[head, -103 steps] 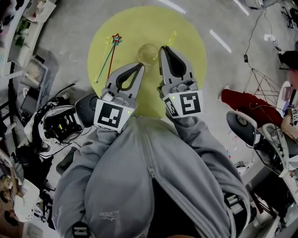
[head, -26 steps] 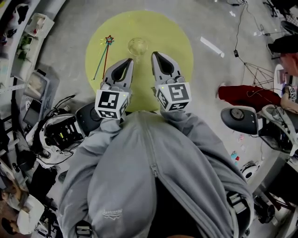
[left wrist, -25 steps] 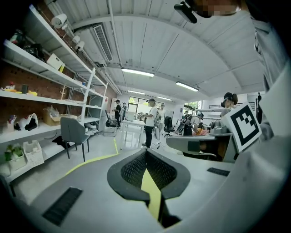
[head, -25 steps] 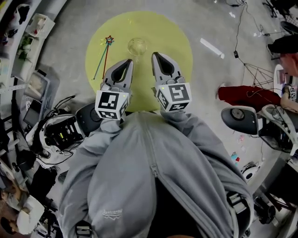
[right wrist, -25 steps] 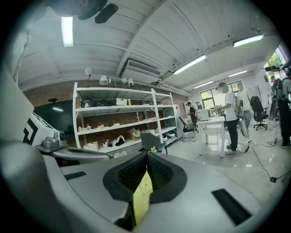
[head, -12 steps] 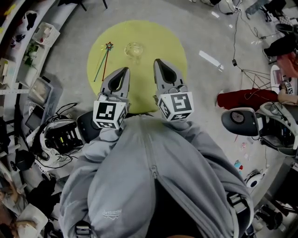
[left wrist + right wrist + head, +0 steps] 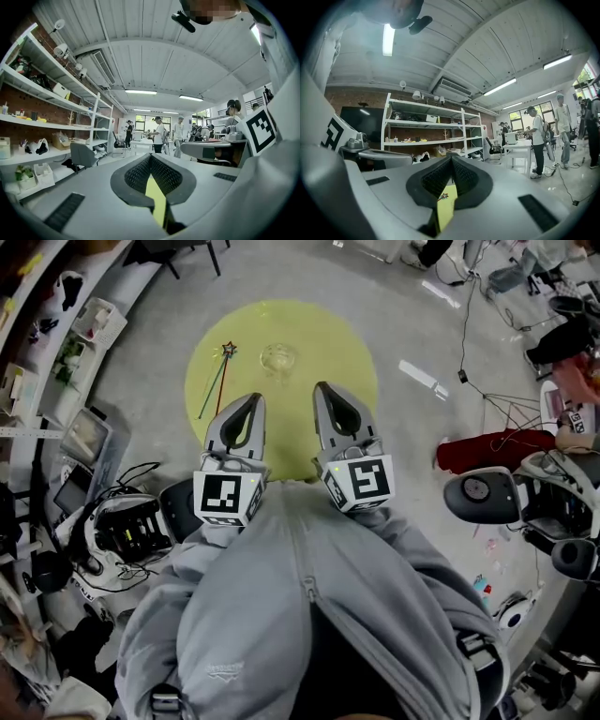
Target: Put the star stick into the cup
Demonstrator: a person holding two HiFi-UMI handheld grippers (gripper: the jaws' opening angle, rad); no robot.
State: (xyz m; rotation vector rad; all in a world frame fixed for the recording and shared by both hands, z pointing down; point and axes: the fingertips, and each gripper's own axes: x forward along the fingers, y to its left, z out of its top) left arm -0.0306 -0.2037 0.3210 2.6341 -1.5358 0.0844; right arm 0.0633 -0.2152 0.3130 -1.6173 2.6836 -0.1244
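Star stick lies flat on the left part of a round yellow top, its star end far from the person and its thin shaft slanting back toward the near left edge; a second thin stick seems to lie beside it. Clear cup stands upright to the right of the star, near it but apart. Both grippers hang side by side over the near edge of the top, short of stick and cup and touching neither. In the left gripper view the jaws meet at their tips with nothing between them, only a strip of yellow showing through the slot behind. The right gripper is the same: tips together, empty, and through its slot a small star shape shows on the yellow. Grey sleeves fill the foreground.
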